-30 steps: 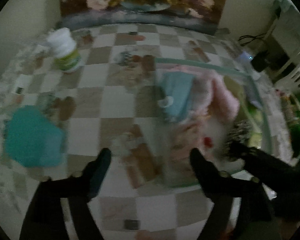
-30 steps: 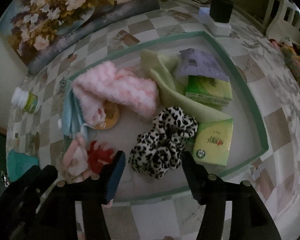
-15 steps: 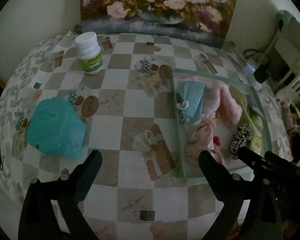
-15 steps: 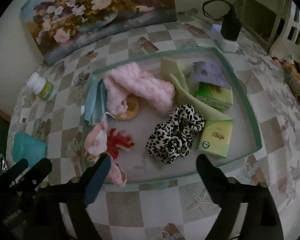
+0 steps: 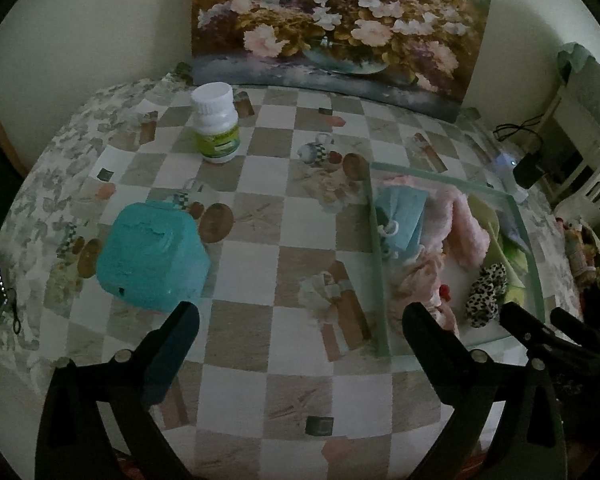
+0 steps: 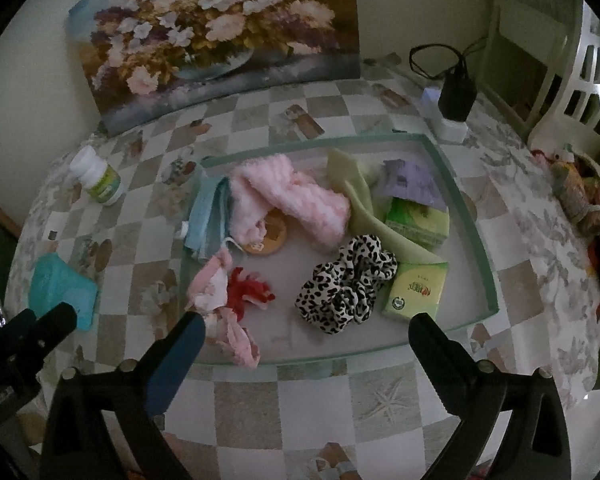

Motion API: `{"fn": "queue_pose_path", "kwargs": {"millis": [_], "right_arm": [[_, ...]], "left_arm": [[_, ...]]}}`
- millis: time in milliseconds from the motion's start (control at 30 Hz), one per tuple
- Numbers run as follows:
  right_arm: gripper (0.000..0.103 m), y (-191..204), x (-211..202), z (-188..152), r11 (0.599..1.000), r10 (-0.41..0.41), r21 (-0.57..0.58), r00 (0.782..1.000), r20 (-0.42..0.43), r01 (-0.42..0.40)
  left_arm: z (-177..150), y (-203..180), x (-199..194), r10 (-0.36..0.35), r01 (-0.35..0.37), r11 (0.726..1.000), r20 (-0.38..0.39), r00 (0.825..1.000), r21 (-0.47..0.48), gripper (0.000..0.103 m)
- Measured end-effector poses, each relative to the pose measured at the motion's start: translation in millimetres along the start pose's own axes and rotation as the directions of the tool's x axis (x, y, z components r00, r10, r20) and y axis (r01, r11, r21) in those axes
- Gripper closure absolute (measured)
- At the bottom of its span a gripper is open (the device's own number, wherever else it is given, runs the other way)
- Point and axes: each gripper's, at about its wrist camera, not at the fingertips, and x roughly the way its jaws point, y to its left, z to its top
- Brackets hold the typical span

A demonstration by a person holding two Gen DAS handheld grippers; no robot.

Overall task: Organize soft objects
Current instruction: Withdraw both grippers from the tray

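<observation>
A dim room, with a desk (image 5: 260, 240) under a checkered cloth printed with small pictures, and a floral painting (image 5: 332, 28) propped against the wall at the back. Farthest left on the cloth lies a teal sponge-like block (image 5: 152, 256), alone and well apart from the rest, with a white pill bottle (image 5: 216, 128) with a green label standing upright behind it. The left gripper (image 5: 296, 316) hangs over the bare cloth, its fingers (image 5: 176, 332) spread wide and holding nothing, the left one just in front of the teal block. To the right sits a shallow green-rimmed tray (image 6: 476, 236) that holds the soft things: a folded blue face mask (image 6: 208, 216) at its left edge, a fluffy pink band (image 6: 296, 200) beside it, a crumpled pink cloth (image 6: 216, 292) and a red scrunchie (image 6: 248, 292) nearer the front, a leopard-print scrunchie (image 6: 348, 284) in the middle, a pale yellow-green cloth (image 6: 360, 196) behind it, and green tissue packs (image 6: 416, 292) on the right. The right gripper (image 6: 304, 328) hovers at the tray's near rim, fingers (image 6: 436, 344) spread wide and empty. Beyond the tray a black charger (image 6: 456, 88) sits in a white socket block.
</observation>
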Motion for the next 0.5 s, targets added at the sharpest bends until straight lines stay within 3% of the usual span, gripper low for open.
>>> {"fn": "queue_pose_path", "kwargs": {"millis": [233, 500], "right_arm": [[0.000, 3.0, -2.8, -0.3, 1.000, 0.006, -0.016, 1.000, 0.010, -0.006], [0.000, 4.5, -3.1, -0.7, 1.000, 0.011, -0.020, 1.000, 0.011, -0.011]], "left_arm": [[0.1, -7.3, 1.3, -0.015, 0.016, 0.999, -0.010, 1.000, 0.031, 0.002], [1.8, -2.5, 4.6, 0.029, -0.029, 1.000, -0.026, 0.999, 0.000, 0.002]]}}
